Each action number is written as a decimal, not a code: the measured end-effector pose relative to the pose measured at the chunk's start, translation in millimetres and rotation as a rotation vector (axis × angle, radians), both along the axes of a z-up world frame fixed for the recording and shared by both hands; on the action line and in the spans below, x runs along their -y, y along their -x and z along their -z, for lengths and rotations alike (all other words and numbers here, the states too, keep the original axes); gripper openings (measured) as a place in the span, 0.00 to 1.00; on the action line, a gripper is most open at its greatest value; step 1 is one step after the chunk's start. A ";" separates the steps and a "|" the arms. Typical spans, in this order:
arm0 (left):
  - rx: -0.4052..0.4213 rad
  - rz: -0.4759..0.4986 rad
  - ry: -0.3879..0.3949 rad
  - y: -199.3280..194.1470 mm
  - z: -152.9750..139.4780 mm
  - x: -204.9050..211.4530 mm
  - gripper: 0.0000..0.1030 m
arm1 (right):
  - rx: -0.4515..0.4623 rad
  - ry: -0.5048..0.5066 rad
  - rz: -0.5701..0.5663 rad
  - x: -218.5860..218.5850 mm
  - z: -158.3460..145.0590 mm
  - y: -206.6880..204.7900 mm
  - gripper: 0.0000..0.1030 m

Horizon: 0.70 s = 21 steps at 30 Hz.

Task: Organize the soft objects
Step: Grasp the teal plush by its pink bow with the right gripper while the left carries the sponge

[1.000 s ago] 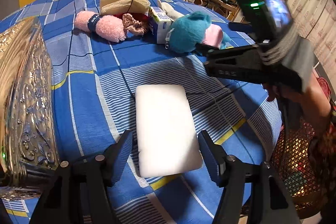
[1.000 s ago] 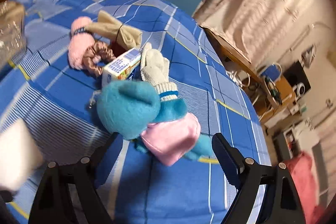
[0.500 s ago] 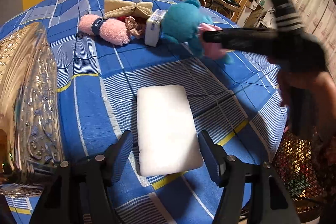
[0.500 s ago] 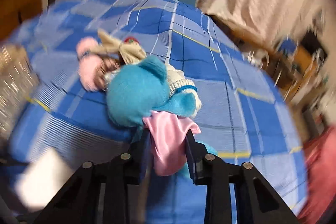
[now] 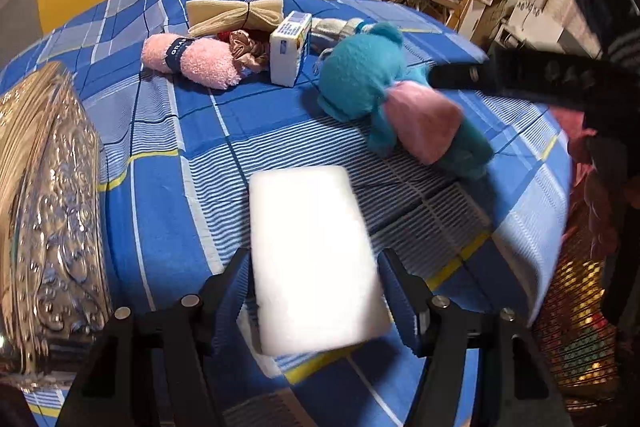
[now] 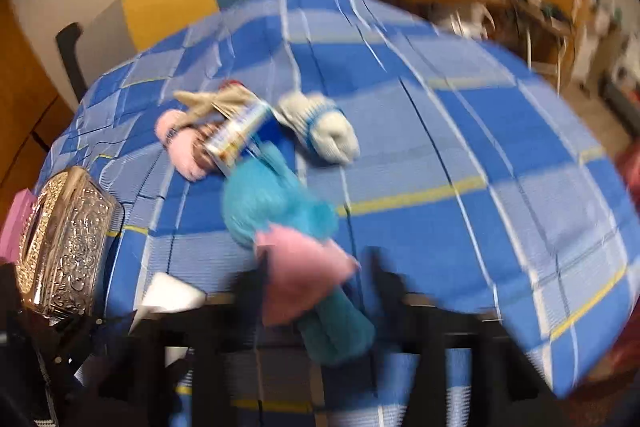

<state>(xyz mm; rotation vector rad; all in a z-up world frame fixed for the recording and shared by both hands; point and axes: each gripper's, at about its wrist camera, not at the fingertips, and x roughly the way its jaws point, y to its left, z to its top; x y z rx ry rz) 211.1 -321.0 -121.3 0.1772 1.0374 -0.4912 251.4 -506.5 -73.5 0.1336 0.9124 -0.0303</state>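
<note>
A teal plush toy in a pink dress [image 5: 384, 83] hangs lifted above the blue checked tablecloth, held by my right gripper [image 6: 316, 279], which is shut on its pink dress [image 6: 300, 267]; that view is blurred. My left gripper [image 5: 316, 291] is open, its fingers either side of a white foam block [image 5: 312, 251] lying on the cloth. At the far side lie a pink fluffy roll [image 5: 192, 61], a beige bundle [image 5: 236, 11], a brown scrunchie [image 5: 248, 49] and white gloves [image 6: 324, 127].
An ornate gold box [image 5: 44, 211] stands at the left edge; it also shows in the right wrist view [image 6: 64, 247]. A small carton [image 5: 290, 47] stands among the soft things. The table edge drops off at the right, with a mesh basket [image 5: 576, 339] below.
My right gripper closed on the plush toy's pink dress, lifted it off the pile and carried it toward the near side. My left gripper stayed open around the white block.
</note>
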 end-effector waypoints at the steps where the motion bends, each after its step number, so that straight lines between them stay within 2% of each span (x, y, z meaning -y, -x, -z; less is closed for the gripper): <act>1: 0.017 -0.001 -0.020 0.1 2.4 0.8 0.63 | -0.004 0.020 -0.025 -8.3 3.3 -4.8 0.77; 3: 0.047 0.017 -0.023 3.8 3.1 1.1 0.57 | -0.040 0.060 -0.063 -19.2 14.7 -13.7 0.76; 5: 0.051 0.026 -0.014 5.4 2.2 -0.3 0.55 | -0.086 0.132 -0.077 -26.0 29.1 -20.4 0.73; 7: 0.031 0.018 0.025 7.0 -1.7 -5.6 0.55 | -0.129 0.181 -0.096 -28.7 40.2 -24.8 0.62; 8: 0.025 0.013 0.046 8.8 -5.3 -8.9 0.55 | -0.144 0.182 -0.097 -29.1 44.0 -25.9 0.51; 12: 0.028 0.040 0.110 24.9 -24.2 -16.9 0.55 | -0.139 0.138 -0.093 -26.8 41.4 -19.7 0.34; 17: 0.081 0.111 0.173 61.6 -58.5 -37.2 0.55 | -0.110 0.026 -0.042 -15.4 29.8 -9.7 0.30; 21: 0.137 0.106 0.214 79.7 -86.5 -73.3 0.55 | -0.067 -0.049 0.010 -3.9 16.4 1.3 0.30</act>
